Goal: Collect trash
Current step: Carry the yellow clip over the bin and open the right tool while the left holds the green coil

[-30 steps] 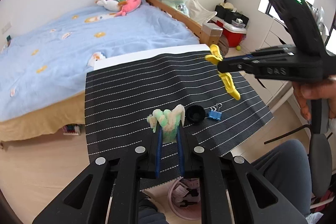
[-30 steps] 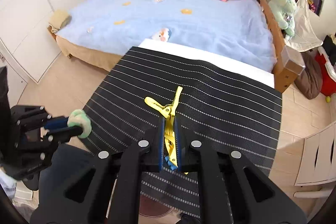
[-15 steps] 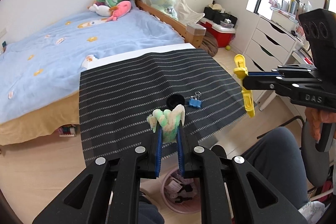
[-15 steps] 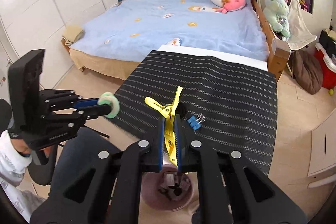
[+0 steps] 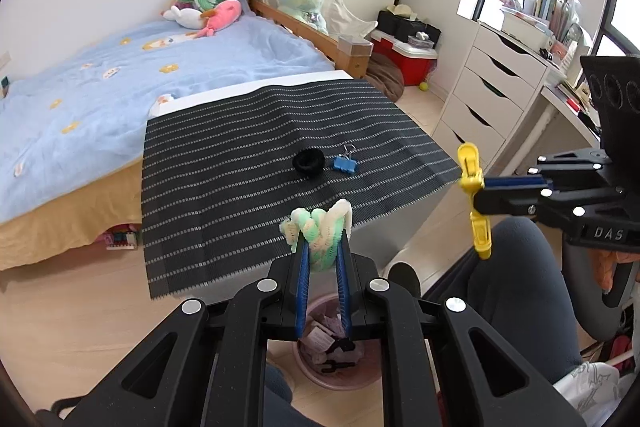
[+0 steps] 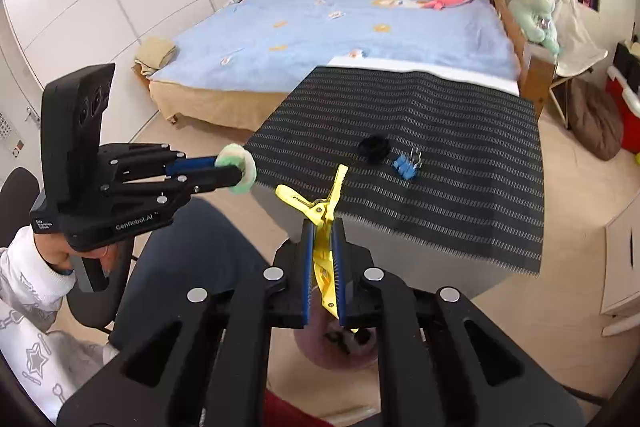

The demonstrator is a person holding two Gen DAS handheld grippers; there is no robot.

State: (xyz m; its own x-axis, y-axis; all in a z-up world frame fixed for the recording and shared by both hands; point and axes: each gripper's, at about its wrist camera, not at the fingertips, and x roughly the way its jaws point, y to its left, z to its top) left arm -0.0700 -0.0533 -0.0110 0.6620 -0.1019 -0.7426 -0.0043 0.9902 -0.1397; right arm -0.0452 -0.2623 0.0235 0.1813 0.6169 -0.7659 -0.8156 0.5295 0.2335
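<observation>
Pink bin [image 5: 338, 355] on the floor waits beneath both grippers, left gripper [image 5: 322, 259] clenching a fuzzy green wad [image 5: 318, 233], right gripper [image 6: 322, 259] clenching a yellow clip [image 6: 320, 211], apparently poised to drop them in.

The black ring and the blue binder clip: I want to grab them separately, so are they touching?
Apart. The left wrist view shows striped mat between the black ring and the blue binder clip.

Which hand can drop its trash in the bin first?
Probably the left gripper: its fuzzy twist hangs right above the pink bin. The right gripper holds the yellow clip off to the side.
</observation>
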